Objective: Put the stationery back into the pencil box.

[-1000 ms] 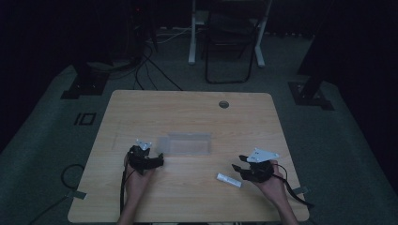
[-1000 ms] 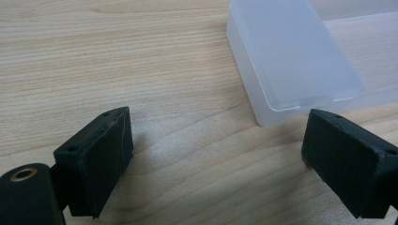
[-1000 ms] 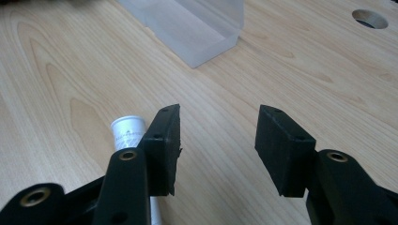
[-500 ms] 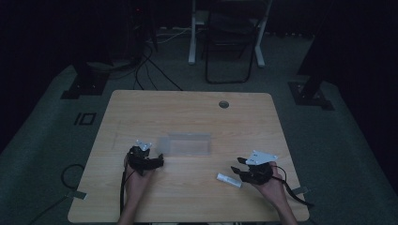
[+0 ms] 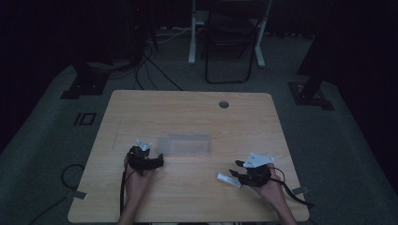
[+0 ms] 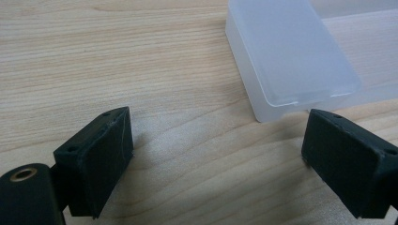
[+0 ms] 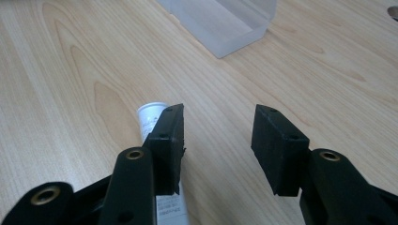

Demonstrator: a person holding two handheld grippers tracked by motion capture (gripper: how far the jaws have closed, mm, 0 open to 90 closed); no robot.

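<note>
right tongs (image 7: pixel 218 140) – jaws parted, just been closing, nothing pinched | white tube (image 7: pixel 151 117) laid on worktop (image 5: pixel 187 108) beside left jaw – misaligned for pinching | left tongs (image 6: pixel 213 154) spread – kept by clear box (image 6: pixel 286 51) for steadying

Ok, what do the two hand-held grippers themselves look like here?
Both are black. The left gripper and right gripper each carry a pale three-cornered plate on top and trail a dark cable. Their jaws end in blocky black pads with small holes; brass-coloured rivets mark the linkages. Forearms look bare.
</note>
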